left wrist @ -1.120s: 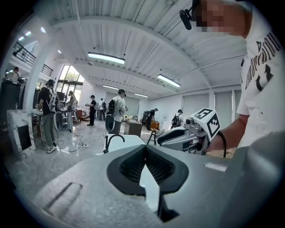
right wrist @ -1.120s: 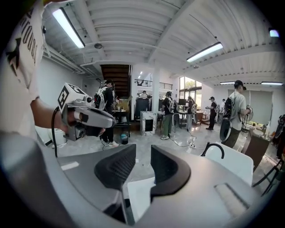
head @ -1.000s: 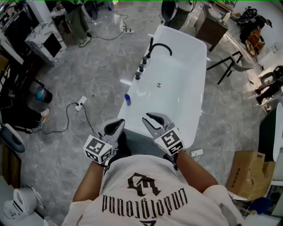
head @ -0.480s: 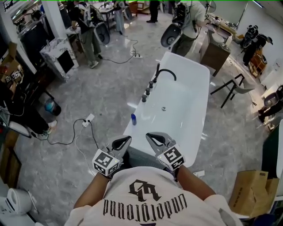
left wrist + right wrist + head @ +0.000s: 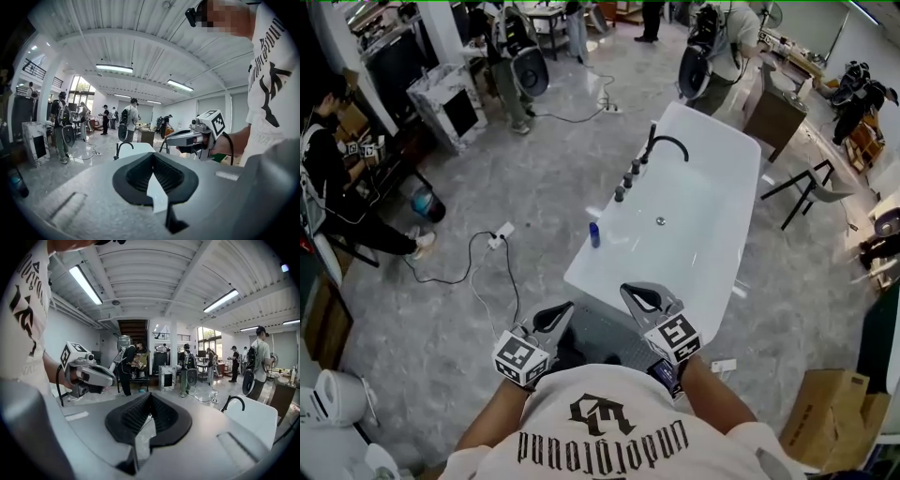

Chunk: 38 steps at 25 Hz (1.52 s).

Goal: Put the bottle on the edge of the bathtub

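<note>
- The right gripper [image 5: 642, 300] has just snapped its jaws together on nothing; a second ago they were standing apart.
- The left gripper [image 5: 551, 321] is keeping its jaws pressed together too, empty.
- The bottle [image 5: 594, 234] is standing upright on the left rim of the tub [image 5: 694, 244], below the faucet [image 5: 667, 142], well apart from both grippers.
- The person is backing away from the tub, so the task is looking finished.
- Glossy grey floor [image 5: 534, 187] is spreading around, with a cable [image 5: 478, 258] trailing and people working about an open workshop.
</note>
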### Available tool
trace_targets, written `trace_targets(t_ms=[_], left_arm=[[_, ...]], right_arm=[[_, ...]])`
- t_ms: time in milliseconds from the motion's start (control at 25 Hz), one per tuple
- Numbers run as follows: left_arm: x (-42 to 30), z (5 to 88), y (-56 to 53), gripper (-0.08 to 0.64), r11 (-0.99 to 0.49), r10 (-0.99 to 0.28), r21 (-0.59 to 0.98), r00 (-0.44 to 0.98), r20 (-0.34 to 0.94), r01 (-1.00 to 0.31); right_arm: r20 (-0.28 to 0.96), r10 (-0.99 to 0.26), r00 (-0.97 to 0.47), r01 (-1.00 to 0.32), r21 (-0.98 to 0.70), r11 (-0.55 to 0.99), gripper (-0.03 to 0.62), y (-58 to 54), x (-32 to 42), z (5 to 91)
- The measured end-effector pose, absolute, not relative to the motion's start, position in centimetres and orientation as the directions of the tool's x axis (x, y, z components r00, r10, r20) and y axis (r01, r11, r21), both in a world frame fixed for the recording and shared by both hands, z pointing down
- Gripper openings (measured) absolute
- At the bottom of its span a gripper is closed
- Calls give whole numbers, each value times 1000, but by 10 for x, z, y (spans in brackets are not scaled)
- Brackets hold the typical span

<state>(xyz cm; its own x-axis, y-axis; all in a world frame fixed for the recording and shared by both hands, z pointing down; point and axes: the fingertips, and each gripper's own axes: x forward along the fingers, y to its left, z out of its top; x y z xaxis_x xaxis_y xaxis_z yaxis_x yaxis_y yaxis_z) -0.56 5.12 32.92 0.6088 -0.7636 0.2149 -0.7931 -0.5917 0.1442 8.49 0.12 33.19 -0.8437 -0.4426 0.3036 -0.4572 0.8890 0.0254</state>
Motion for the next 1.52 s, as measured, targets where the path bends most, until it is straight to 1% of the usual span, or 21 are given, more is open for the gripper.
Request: trace_targets(t_ms=[200, 440, 640, 840, 1160, 1320, 1520], left_arm=[[-10, 320, 68, 8, -607, -753, 128, 619, 223, -784], [-37, 310, 113, 8, -654, -730, 94, 659, 180, -750], [-75, 290, 176, 8, -674, -721, 70, 676, 155, -735], [-133, 293, 255, 8, -664, -729, 83, 668, 150, -743], [-187, 296, 348, 8, -700, -693, 93, 705, 150, -708], [-201, 299, 369, 8, -719, -675, 91, 723, 147, -689], [-198, 293, 385, 8, -736, -656, 95, 741, 144, -670]], right_arm=[[297, -469, -832, -486, 17, 874, 2, 16, 87, 324], [277, -539, -796, -547, 53, 836, 2, 65, 68, 314], [245, -597, -764, -604, 57, 795, 2, 117, 50, 294], [228, -635, -738, -640, 64, 766, 2, 189, 19, 289], [247, -668, -702, -670, 89, 737, 2, 297, -19, 297], [238, -691, -682, -694, 87, 715, 2, 322, -27, 294], [221, -706, -673, -703, 106, 703, 2, 355, -27, 279]])
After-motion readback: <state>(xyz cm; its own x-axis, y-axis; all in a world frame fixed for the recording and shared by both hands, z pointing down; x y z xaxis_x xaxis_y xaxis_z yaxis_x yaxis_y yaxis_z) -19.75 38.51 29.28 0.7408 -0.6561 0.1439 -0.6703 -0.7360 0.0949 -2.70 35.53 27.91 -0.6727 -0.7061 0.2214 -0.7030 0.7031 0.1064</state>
